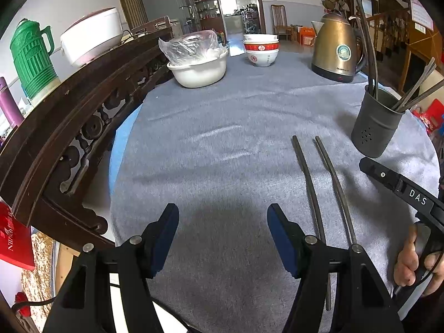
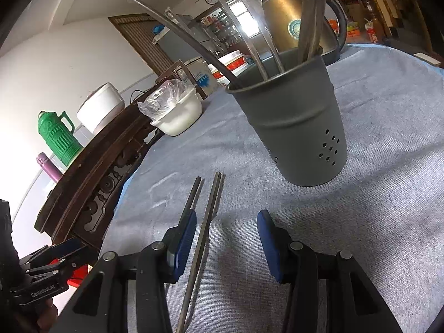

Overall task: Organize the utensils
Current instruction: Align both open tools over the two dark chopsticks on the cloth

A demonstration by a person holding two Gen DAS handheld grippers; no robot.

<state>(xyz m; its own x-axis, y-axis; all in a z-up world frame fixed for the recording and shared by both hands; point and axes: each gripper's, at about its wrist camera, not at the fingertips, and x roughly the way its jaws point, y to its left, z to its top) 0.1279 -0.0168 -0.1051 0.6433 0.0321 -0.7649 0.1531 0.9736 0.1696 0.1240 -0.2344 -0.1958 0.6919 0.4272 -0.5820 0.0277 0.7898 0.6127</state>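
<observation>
Ahead, the grey holder (image 2: pixel 294 122) is standing beyond the right gripper (image 2: pixel 226 238) while two chopsticks (image 2: pixel 204 238) are lying lengthwise along its reach — one running between its released, empty jaws — and the left gripper (image 1: pixel 223 238), also open, is hovering farther off beside them.

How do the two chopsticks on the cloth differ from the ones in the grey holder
The two loose chopsticks lie flat on the grey cloth, side by side; the chopsticks in the holder stand upright and lean apart. The loose pair sits beside the grey holder, the others inside it. All look dark, thin and alike.
</observation>
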